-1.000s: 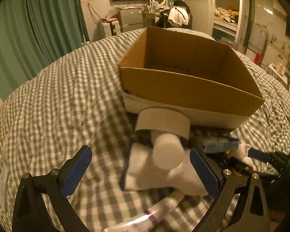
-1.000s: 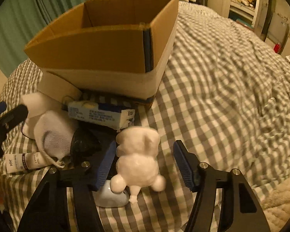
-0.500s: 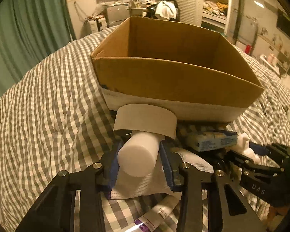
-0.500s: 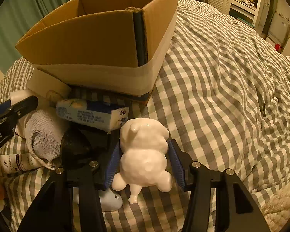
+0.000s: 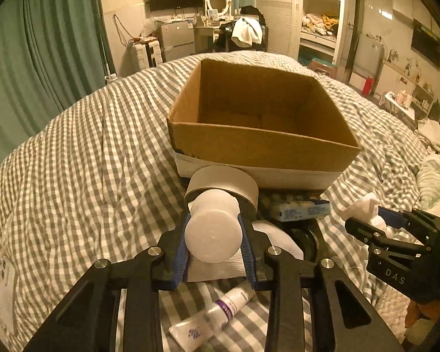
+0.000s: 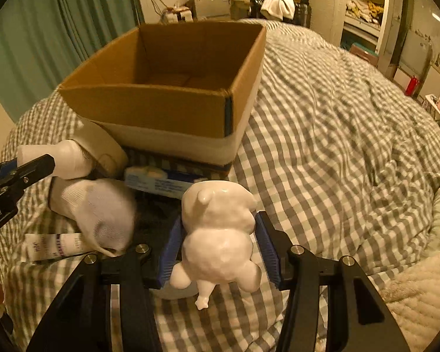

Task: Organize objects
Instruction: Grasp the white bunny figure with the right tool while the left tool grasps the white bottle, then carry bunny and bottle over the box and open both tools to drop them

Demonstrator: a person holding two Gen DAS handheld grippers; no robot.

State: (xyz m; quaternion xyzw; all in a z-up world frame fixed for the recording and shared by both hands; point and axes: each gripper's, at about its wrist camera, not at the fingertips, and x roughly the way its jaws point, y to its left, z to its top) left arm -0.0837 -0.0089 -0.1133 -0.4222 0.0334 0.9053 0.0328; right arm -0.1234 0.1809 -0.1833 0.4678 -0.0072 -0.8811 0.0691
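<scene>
An open cardboard box (image 5: 261,146) (image 6: 149,108) stands on the checked bed, empty inside. My left gripper (image 5: 214,234) is shut on a white cylindrical bottle (image 5: 212,231), lifted above a white sock (image 5: 278,246); the bottle also shows in the right wrist view (image 6: 64,158). My right gripper (image 6: 218,234) is shut on a white animal figurine (image 6: 220,234), held above the bed in front of the box's near corner. The figurine shows at the right of the left wrist view (image 5: 363,209).
A tape roll (image 5: 223,182) leans against the box front. A blue-and-white carton (image 6: 161,183) and a dark object lie beside it. A tube (image 5: 214,316) (image 6: 55,246) lies near me. A pale blanket (image 6: 419,293) lies at the right.
Both grippers closed on their objects, the left on the bottle, the right on the figurine, and both have lifted; the box interior now shows from above.
</scene>
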